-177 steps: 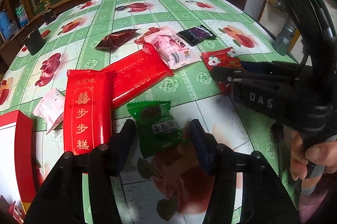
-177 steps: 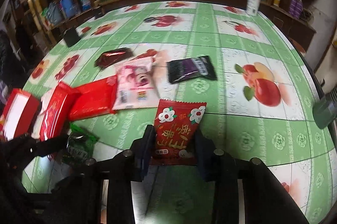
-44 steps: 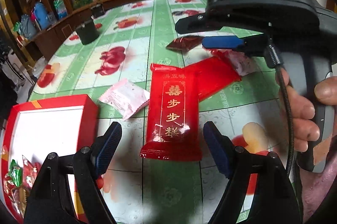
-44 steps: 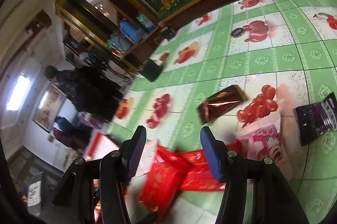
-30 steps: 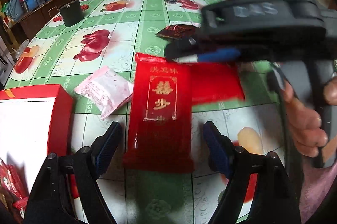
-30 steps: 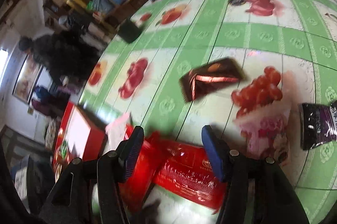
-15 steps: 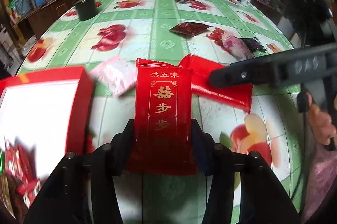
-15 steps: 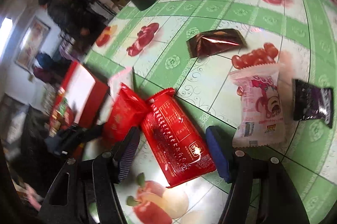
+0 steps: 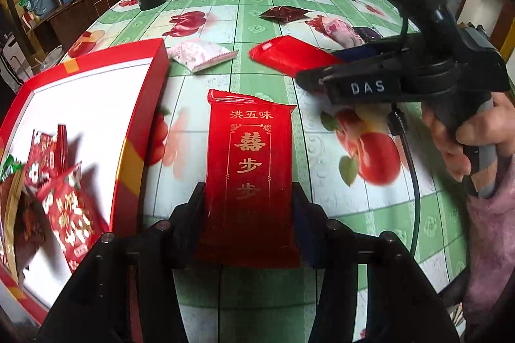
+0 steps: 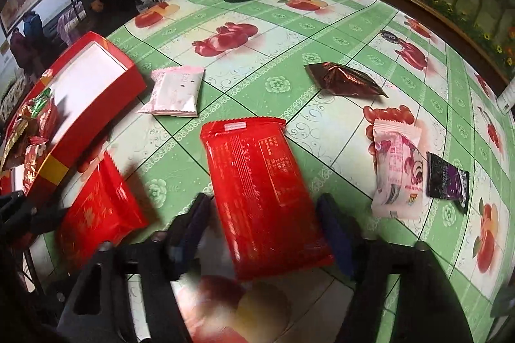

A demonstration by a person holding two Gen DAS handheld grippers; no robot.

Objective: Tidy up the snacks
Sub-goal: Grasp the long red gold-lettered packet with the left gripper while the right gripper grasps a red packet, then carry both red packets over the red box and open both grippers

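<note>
Leftmost, a red gift box (image 9: 141, 104) with a white interior lies open on the green fruit-patterned tablecloth (image 9: 251, 21). Its near end holds several small snack packets (image 9: 69, 214), red ones with white flowers and yellow characters, plus a green wrapper at the edge; the far end of the box is bare. Beside the box's far corner lies a pale pink packet (image 9: 199, 54).

Centre: the left gripper (image 9: 248, 220) is clamped on a long red packet (image 9: 252, 156), both fingers pressing its sides. Gold printing on the packet reads 洪五味 across the top, with 囍步步 running down a framed panel; the lowest part is hidden between the fingers.

Next, a second red packet (image 10: 264, 191) lies face down on the cloth, fine white print on its back too small to read. The right gripper (image 10: 264, 233), lettered "DAS" on its body, straddles this packet with its jaws closing; a gap shows between the left finger and the packet.

Rightward lie a dark brown foil pouch (image 10: 346, 80), a pink-and-white packet (image 10: 397, 169) and a black-purple sachet (image 10: 445, 178), their lettering illegible.
</note>
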